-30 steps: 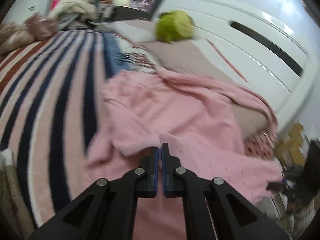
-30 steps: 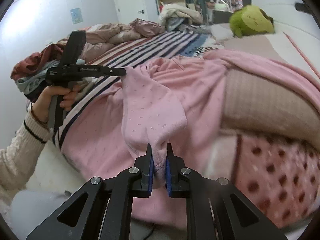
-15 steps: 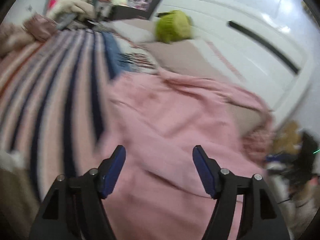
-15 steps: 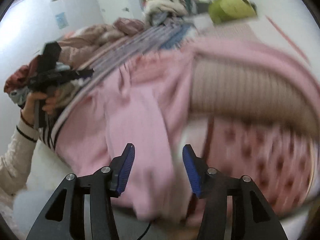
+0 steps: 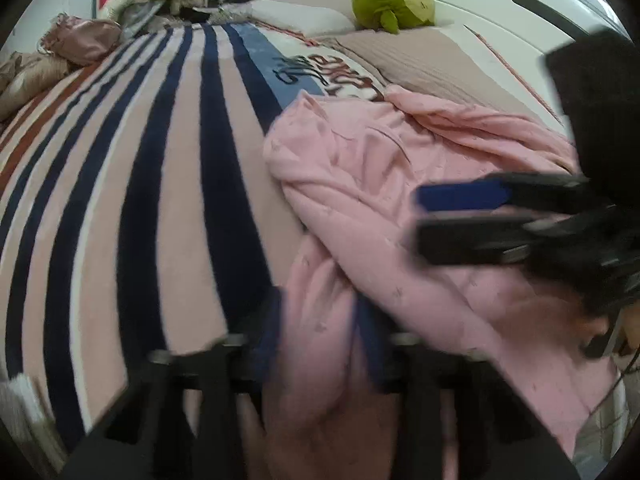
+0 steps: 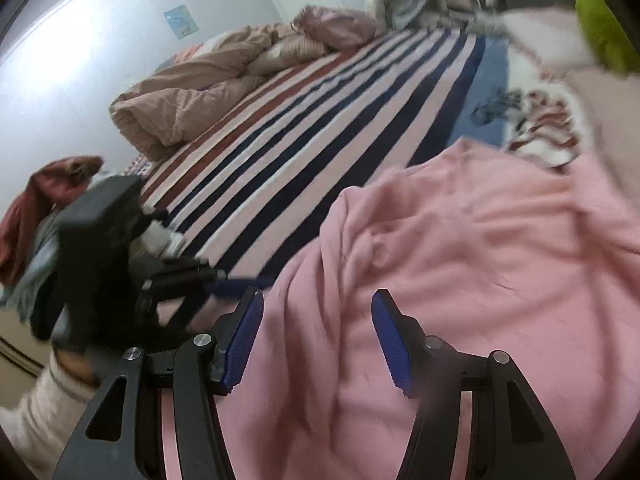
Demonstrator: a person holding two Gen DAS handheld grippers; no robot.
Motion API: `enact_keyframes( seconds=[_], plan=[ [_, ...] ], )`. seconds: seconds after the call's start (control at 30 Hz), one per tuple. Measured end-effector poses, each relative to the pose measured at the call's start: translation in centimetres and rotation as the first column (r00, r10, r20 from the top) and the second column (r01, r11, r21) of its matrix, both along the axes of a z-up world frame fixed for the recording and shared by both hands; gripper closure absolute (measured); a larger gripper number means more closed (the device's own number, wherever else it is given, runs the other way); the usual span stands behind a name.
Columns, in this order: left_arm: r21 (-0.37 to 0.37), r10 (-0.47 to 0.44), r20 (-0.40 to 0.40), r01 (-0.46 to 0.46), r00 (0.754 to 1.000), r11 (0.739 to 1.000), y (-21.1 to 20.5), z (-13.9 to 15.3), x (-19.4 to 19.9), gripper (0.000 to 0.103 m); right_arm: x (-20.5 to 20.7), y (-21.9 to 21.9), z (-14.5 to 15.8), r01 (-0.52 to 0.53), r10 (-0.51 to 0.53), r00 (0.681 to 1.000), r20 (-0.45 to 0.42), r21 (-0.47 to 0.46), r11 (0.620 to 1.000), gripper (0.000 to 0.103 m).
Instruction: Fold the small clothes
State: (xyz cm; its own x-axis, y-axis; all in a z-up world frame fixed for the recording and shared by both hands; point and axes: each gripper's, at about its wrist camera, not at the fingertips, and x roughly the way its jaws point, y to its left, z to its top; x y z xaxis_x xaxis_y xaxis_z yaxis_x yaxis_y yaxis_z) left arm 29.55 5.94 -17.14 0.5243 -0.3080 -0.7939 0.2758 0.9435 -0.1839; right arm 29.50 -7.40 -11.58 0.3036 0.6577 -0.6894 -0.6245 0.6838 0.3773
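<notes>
While both spread wide, each hand-held gripper, left [image 5: 320, 340] and right [image 6: 318, 340], straddles the pink garment [image 6: 460, 280], ungrasped

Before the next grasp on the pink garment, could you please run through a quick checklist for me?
1. Right tongs open: ok, pads spread wide.
2. Left tongs open: ok, though blurred.
3. Fabric between left pads: ok, a fold of the pink garment lies there.
4. Garment flat: not ok, rumpled and bunched.
5. Tongs clear of each other: not ok, they work close together.
6. Striped blanket free for folding: ok.
</notes>
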Motion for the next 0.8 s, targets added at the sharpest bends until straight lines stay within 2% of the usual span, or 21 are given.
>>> enact_keyframes(
  seconds=[0.03, 0.07, 0.23, 0.3, 0.37, 0.4, 0.47, 0.53, 0.57, 0.6, 0.67, 0.7, 0.73, 0.77, 0.8],
  plan=[
    [-0.010, 0.014, -0.001, -0.014, 1.000, 1.000, 0.4, 0.0, 0.1, 0.093, 0.9, 0.7, -0.4, 0.000, 0.000, 1.000, -0.019, 0.006, 1.000, 0.072],
    [-0.023, 0.034, 0.008, -0.034, 0.999, 0.999, 0.9, 0.0, 0.1, 0.094, 1.3, 1.1, -0.9, 0.002, -0.002, 1.000, -0.026, 0.002, 1.000, 0.101],
    [-0.004, 0.131, 0.103, -0.131, 0.986, 0.991, 3.3, 1.4, -2.0, 0.095, 2.0, 0.5, -0.7, 0.134, -0.133, 0.990, 0.047, -0.027, 0.991, 0.103],
    [-0.002, 0.177, 0.104, -0.178, 0.979, 0.984, 4.5, 1.4, -2.6, 0.095, 2.2, 0.3, -0.7, 0.159, -0.155, 0.986, 0.064, -0.073, 0.985, 0.103],
    [-0.015, 0.199, 0.054, -0.198, 0.979, 0.980, 5.5, 0.7, -2.5, 0.093, 2.7, 0.0, -1.2, 0.189, -0.184, 0.981, 0.056, -0.109, 0.976, 0.103],
    [-0.019, 0.187, 0.037, -0.186, 0.982, 0.982, 5.7, 0.4, -2.4, 0.091, 2.7, -0.3, -1.2, 0.185, -0.182, 0.982, 0.043, -0.085, 0.979, 0.101],
    [-0.038, 0.169, 0.053, -0.167, 0.984, 0.985, 6.0, 0.7, -2.7, 0.082, 2.5, -0.6, -0.7, 0.140, -0.140, 0.990, 0.016, 0.017, 0.990, 0.100],
    [-0.120, 0.180, 0.065, -0.172, 0.981, 0.978, 7.1, 1.7, -3.3, 0.078, 2.4, 0.1, -0.2, 0.070, -0.068, 0.997, -0.019, 0.101, 0.992, 0.078],
    [-0.148, 0.185, 0.065, -0.174, 0.981, 0.974, 7.1, 1.8, -3.1, 0.078, 2.4, 0.7, -0.1, 0.053, -0.051, 0.999, -0.018, 0.103, 0.993, 0.059],
    [-0.168, 0.188, 0.065, -0.175, 0.980, 0.970, 7.3, 2.1, -3.1, 0.078, 2.4, 1.7, -0.1, 0.037, -0.037, 0.999, -0.007, 0.081, 0.996, 0.057],
    [-0.161, 0.180, 0.062, -0.168, 0.982, 0.973, 7.2, 2.1, -2.9, 0.078, 2.8, 3.9, -0.5, 0.009, -0.009, 1.000, -0.001, 0.023, 1.000, 0.057],
    [-0.150, 0.170, 0.055, -0.161, 0.984, 0.976, 7.1, 1.9, -2.9, 0.078, 3.0, 4.3, -0.7, 0.003, -0.002, 1.000, -0.011, 0.020, 1.000, 0.062],
    [-0.146, 0.161, 0.047, -0.153, 0.986, 0.977, 6.8, 1.6, -2.5, 0.078, 3.3, 5.2, -1.2, -0.007, 0.008, 0.999, -0.034, 0.016, 1.000, 0.073],
    [-0.144, 0.147, 0.034, -0.141, 0.989, 0.980, 6.6, 1.1, -2.3, 0.078, 3.6, 5.8, -1.5, -0.004, 0.004, 0.999, -0.036, -0.006, 1.000, 0.096],
    [-0.143, 0.139, 0.024, -0.134, 0.990, 0.981, 6.2, 0.6, -2.1, 0.078, 3.5, 6.0, -1.4, 0.014, -0.015, 1.000, -0.021, -0.031, 0.999, 0.096]
  ],
)
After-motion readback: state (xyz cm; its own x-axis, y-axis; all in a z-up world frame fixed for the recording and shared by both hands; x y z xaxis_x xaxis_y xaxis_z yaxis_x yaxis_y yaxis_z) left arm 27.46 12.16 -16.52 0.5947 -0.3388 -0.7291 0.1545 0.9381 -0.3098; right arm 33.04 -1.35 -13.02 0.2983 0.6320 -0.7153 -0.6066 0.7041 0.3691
